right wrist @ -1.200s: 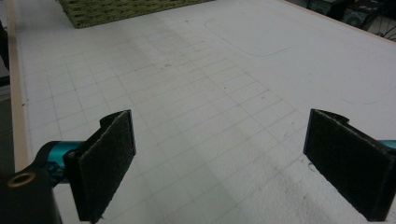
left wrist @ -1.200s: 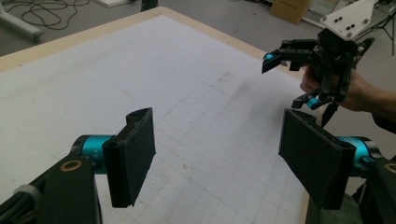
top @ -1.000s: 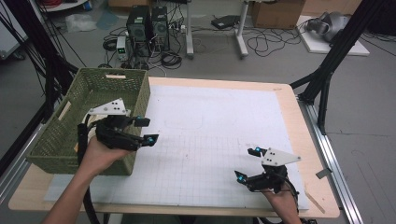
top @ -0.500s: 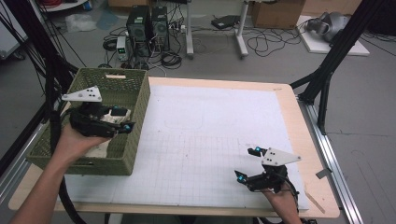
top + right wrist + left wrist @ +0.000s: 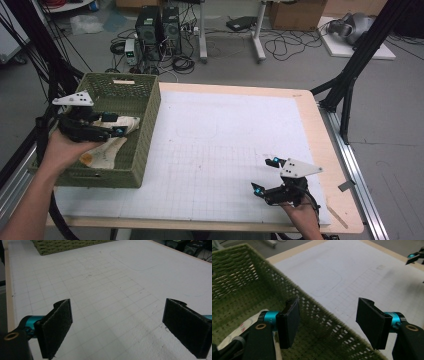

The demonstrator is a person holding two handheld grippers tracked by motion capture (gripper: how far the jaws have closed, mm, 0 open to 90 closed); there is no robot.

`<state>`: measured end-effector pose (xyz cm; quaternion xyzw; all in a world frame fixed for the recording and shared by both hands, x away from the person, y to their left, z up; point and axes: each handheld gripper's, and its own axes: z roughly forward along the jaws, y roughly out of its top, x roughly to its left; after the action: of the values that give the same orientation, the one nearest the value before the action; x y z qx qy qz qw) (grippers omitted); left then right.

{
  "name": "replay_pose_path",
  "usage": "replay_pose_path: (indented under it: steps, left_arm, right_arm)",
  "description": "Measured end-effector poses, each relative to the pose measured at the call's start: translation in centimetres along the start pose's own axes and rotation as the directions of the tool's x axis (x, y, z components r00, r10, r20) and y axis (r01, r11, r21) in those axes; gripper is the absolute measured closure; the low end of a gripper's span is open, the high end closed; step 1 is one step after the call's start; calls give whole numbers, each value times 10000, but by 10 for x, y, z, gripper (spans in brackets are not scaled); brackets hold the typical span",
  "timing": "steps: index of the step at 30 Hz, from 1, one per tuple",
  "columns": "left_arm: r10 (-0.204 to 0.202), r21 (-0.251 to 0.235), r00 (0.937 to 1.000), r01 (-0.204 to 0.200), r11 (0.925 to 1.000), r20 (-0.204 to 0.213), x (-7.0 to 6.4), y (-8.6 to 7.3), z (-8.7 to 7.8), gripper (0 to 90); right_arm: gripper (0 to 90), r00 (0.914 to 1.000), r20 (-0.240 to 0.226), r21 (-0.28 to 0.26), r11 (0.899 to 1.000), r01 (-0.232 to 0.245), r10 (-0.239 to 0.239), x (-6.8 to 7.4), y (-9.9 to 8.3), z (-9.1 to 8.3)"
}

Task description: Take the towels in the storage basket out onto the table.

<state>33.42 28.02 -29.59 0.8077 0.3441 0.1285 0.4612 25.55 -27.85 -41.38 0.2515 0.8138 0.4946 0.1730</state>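
A green woven basket (image 5: 150, 115) stands at the table's left edge with a cream cloth (image 5: 107, 147) lying inside it. My left gripper (image 5: 116, 125) hovers over the basket's inside, open, with nothing between its jaws. In the left gripper view the gripper (image 5: 332, 323) straddles the basket's right wall (image 5: 319, 315), and a corner of the cloth (image 5: 244, 325) shows low on the left. My right gripper (image 5: 265, 175) rests open and empty near the table's front right. In the right gripper view it (image 5: 117, 327) faces bare grid mat.
A white grid mat (image 5: 225, 140) covers most of the wooden table (image 5: 330, 150). The basket's far side (image 5: 67, 245) appears at the top of the right gripper view. Computers and cables lie on the floor behind the table.
My left gripper has moved left and back, from the basket's right rim to over its inside. The right gripper has stayed still.
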Motion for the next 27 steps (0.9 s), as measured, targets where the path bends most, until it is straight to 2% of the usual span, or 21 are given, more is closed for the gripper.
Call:
replay_pose_path:
  steps: [5,9,12,15,24,26,27]
  left_arm:
    - [-145,148,9993,150,9998,-331,8,-9,-3,382]
    - [-85,479,9966,124,9988,-818,14,-17,-4,402]
    - [-71,565,9893,155,9983,-1460,18,-20,-5,378]
    - [-71,710,9844,199,9973,-1760,21,-24,-6,383]
    - [-272,1231,9739,562,9908,-2255,34,-31,0,440]
    - [-323,1391,9723,660,9881,-2315,36,-32,2,449]
    - [-286,1609,9694,696,9845,-2439,37,-33,4,452]
  right_arm:
    - [84,10000,-18,18,10000,-3,3,0,0,0]
    - [84,10000,-25,30,10000,29,-29,0,0,1]
    - [84,10000,-20,39,10000,15,-15,1,0,1]
    - [84,10000,-21,42,10000,7,-7,1,0,1]
    - [84,10000,-52,47,10000,45,-45,1,0,2]
    - [84,10000,-77,58,10000,26,-26,1,0,2]
    - [84,10000,-81,54,10000,31,-30,1,0,2]
